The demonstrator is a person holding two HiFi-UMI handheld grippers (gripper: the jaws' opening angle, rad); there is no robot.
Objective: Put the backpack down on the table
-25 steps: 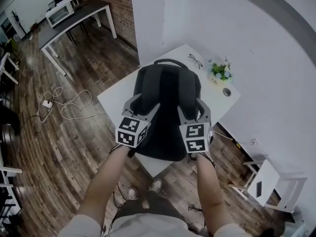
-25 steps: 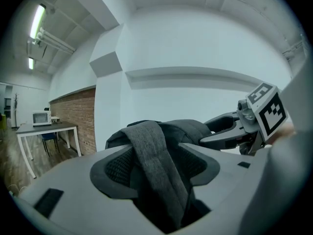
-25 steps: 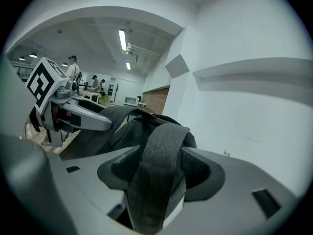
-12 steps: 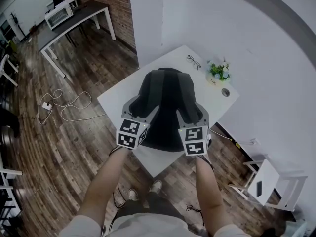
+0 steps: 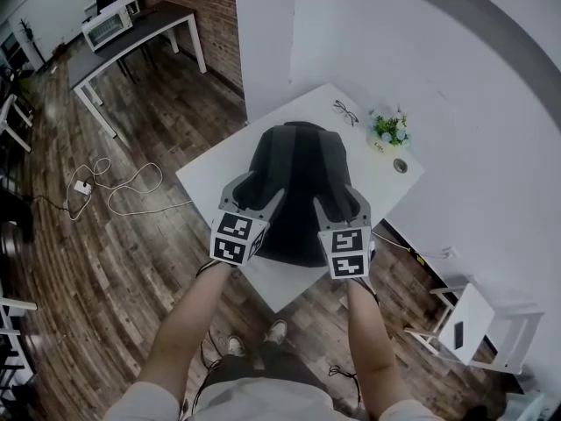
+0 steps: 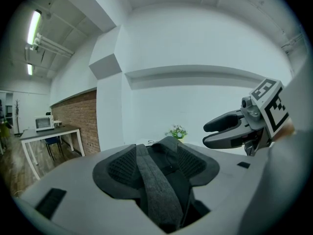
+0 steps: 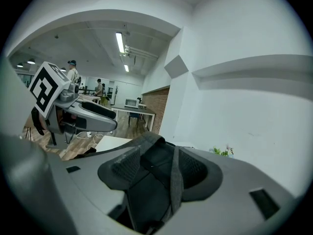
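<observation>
Backpack (image 5: 298,178) sank onto table (image 5: 206,178).
Left gripper (image 5: 256,185) had just opened, right gripper (image 5: 340,196) gaped, straps (image 6: 156,190) loose between; backing straight out looked safest.

Bright, even light from ceiling tubes (image 6: 33,28); soft shadows; strong fisheye bending, dark corners in gripper views.

The left gripper (image 6: 159,166) has just been opening its jaws. They stand wide apart, and the grey strap (image 6: 157,195) of the dark backpack (image 6: 168,148) runs between the ribbed pads (image 6: 122,166), unpinched. At the right, the right gripper (image 6: 206,133) shows parted jaws. Beyond sits a small plant (image 6: 177,131). Far left, a microwave (image 6: 44,123) stands on a table (image 6: 56,130) beside a brick wall (image 6: 76,119).
</observation>
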